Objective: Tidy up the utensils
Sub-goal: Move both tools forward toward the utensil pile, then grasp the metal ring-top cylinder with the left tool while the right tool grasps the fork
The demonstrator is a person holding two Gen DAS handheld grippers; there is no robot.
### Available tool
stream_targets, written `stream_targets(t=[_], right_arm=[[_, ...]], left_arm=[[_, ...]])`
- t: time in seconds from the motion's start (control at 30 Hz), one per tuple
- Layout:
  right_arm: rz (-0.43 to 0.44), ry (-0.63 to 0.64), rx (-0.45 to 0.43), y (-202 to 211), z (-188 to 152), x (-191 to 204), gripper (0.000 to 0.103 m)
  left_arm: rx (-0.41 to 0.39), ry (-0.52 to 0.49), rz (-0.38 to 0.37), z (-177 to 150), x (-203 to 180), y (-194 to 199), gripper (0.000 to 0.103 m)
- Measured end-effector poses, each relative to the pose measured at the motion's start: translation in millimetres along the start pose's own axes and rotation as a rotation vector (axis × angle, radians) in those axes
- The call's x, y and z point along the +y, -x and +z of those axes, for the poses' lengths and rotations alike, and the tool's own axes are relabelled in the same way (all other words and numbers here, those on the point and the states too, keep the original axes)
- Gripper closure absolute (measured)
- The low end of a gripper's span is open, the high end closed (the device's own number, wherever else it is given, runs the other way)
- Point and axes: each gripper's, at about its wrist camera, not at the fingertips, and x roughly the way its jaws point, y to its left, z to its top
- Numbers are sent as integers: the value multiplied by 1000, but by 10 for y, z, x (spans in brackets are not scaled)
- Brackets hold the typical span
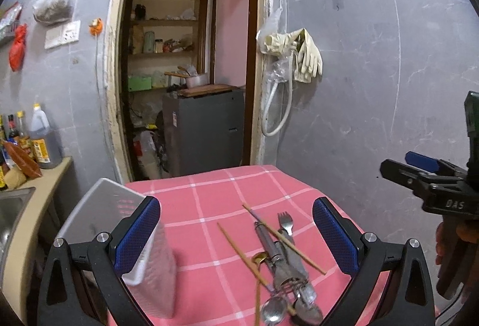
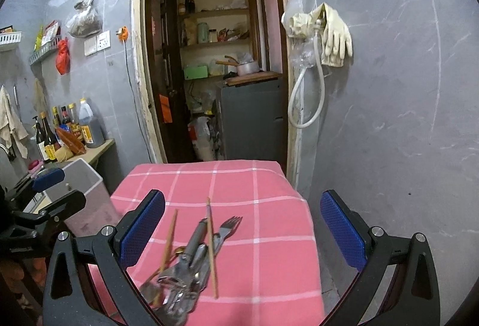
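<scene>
Both claws hang above the surface covered with a pink cloth with white check lines [image 1: 227, 200], and both are released and carry nothing. The left claw [image 1: 236, 236] has its blue pads wide apart; the right claw [image 2: 242, 231] stands the same way.

The task's things lie in one heap just ahead of the claws and slightly below them: a steel fork with four tines [image 1: 285, 225], two thin wooden chopsticks [image 1: 239, 251] that cross the heap, a round steel spoon [image 1: 274, 309] at the near end, a small gold-coloured spoon [image 1: 260, 258], and some long steel handles [image 1: 269, 242] that I cannot tell apart. To the left of the left claw, at the edge of the surface, stands a translucent grey plastic container [image 1: 119, 206], tall and rectangular, which I judge to be the place for the utensils.

The step in hand seems to be the first pick from the heap. To do it well, I would take a piece that lies on top and free, such as the fork or the upper chopstick in front of the right claw, because the lower pieces are pinned. The pads should close across the handle, not along it, and low enough to catch the thin metal. A risk is that a crossing chopstick rolls away when its neighbour is lifted. The container looks light, so a piece should be lowered in, not dropped.
</scene>
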Motion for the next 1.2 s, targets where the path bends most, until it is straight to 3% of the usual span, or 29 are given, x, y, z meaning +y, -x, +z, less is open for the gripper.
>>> stream_targets(t=[0.33, 0.43, 0.53, 0.6, 0.87, 1.03, 1.2], right_arm=[[162, -34, 108, -939, -140, -360, 4], [210, -54, 143, -1200, -259, -383, 10], [255, -80, 184, -1470, -408, -380, 24], [281, -91, 212, -1607, -516, -369, 36], [390, -106, 354, -2075, -810, -276, 65], [444, -110, 431, -2234, -932, -222, 70], [504, -145, 486, -2334, -1032, -221, 71]], left_arm=[[95, 54, -9, -107, -212, -797, 0], [133, 80, -5, -194, -221, -1061, 1], [170, 97, 0, -292, -234, -1294, 3], [202, 100, 0, -353, -240, -1437, 8], [402, 194, -88, -576, -151, -1919, 48], [522, 215, -126, -711, -146, -2121, 72], [565, 259, -170, -793, -122, -2179, 72]])
